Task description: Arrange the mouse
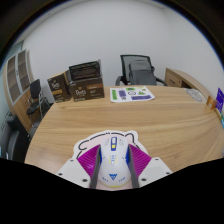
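Observation:
A white computer mouse (112, 162) with blue and yellow marks sits between my gripper's fingers, its cable (98, 136) looping ahead over the wooden table (150, 125). My gripper (112, 168) is shut on the mouse: both purple pads (89, 160) press against its sides. The mouse is held low over the table's near part; its underside is hidden, so I cannot tell whether it touches the table.
Brown boxes (79, 82) stand at the table's far left. A flat white and green pack (132, 95) lies at the far middle. A black office chair (138, 70) stands behind the table, another chair (36, 98) at the left. A purple item (219, 98) sits at the right edge.

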`<state>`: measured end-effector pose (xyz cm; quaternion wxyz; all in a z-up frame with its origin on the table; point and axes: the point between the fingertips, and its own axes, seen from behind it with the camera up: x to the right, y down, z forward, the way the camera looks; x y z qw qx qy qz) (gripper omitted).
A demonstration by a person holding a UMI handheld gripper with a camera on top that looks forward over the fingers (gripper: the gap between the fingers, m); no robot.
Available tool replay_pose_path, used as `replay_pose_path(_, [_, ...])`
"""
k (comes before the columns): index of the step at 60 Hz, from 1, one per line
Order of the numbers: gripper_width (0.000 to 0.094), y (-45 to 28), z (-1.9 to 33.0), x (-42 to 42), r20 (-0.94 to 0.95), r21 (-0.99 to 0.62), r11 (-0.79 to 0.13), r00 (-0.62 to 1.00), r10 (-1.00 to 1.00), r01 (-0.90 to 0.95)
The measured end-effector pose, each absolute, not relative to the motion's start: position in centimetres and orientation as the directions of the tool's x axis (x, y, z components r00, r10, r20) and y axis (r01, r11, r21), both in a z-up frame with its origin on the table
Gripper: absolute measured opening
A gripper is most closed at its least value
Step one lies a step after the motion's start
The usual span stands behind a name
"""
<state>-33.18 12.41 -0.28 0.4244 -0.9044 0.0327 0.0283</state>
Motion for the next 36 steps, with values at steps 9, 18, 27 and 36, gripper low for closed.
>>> replay_pose_path(9, [0.0835,11.5,1.4,-34.4,-0.118,-0.762,-0.642,0.993,0.009,-0.085])
replay_pose_path(18, [0.0837,7.9,4.9,-34.4,-0.125,-0.775,-0.625,0.992,0.016,-0.088])
replay_pose_path(27, [0.0834,2.1,9.1,-33.4,-0.173,-0.793,-0.597,0.985,0.023,-0.125])
replay_pose_path(36, [0.0833,-3.8,11.6,-30.8,-0.23,-0.796,-0.58,0.973,0.023,-0.174])
